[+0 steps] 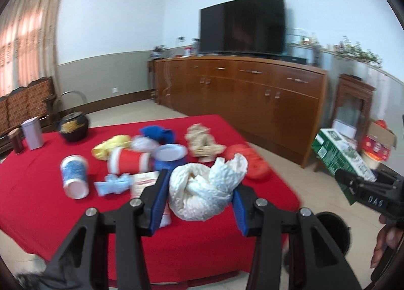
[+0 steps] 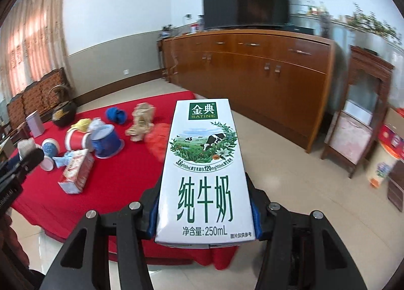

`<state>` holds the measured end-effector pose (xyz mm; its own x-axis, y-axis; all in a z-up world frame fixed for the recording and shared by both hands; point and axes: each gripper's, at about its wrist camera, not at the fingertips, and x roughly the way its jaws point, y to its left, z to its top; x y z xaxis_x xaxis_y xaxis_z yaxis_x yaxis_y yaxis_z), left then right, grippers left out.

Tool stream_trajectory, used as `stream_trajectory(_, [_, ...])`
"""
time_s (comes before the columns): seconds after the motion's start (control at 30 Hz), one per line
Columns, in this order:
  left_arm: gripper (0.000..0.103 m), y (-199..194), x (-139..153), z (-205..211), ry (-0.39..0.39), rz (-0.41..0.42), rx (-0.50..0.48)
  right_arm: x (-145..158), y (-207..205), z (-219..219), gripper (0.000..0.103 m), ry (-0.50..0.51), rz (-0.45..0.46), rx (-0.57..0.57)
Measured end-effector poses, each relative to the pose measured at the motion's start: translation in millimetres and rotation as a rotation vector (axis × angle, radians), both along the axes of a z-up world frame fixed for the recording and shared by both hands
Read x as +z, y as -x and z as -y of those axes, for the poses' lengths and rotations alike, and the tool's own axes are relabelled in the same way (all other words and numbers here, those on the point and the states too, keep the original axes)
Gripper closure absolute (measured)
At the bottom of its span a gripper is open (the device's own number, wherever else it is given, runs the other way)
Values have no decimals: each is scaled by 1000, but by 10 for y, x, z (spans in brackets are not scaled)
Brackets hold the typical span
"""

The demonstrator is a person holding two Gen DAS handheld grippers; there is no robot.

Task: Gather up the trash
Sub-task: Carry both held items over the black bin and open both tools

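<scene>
My left gripper [image 1: 200, 181] is shut on a white crumpled paper wad [image 1: 207, 189], held just above the near edge of the red-clothed table [image 1: 38, 189]. On the cloth lie a blue-patterned paper cup [image 1: 74, 179], a red cup [image 1: 128, 161], a blue cup [image 1: 169, 155], a beige crumpled paper [image 1: 202, 142], a red bag [image 1: 252, 163] and a small red-and-white carton [image 2: 77, 171]. My right gripper [image 2: 203, 189] is shut on a white and green milk carton [image 2: 204, 163], which fills the middle of the right wrist view. That carton [image 1: 338, 153] also shows at the right of the left wrist view.
A dark round bin [image 1: 330, 232] stands on the floor by the table's right corner. A black pot [image 1: 73, 126] and two tins [image 1: 32, 132] sit at the table's far left. A long wooden sideboard [image 1: 240, 88] with a television stands behind; boxes [image 1: 378, 141] lie at the right.
</scene>
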<state>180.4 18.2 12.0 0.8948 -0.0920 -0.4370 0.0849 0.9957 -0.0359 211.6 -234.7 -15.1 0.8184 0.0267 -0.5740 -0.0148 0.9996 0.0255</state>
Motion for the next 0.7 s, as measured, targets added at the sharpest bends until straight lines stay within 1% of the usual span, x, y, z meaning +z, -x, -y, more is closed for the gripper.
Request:
stream_trajectory(0.13, [55,46,-34,502,12,-18,-97,-26,266,516,47,2,-10,-76])
stream_trajectory(0.23, [55,89,-141,894,20,-47,-175,-108,447,920,47,0,-31,-136])
stream_trajectory(0.37, [55,157,-339,1402,9,-85,-263,-257,651,1436,47,-2,-65,-201])
stream_trajectory(0.53, [55,152,-592,1916,6,-144,-334,-501,759,1875,47,-1,-116,-235])
stream_trajectory(0.7, [55,101,-812,2280,-12,-210,-370,-761,785,2143,47,13,-161,-217])
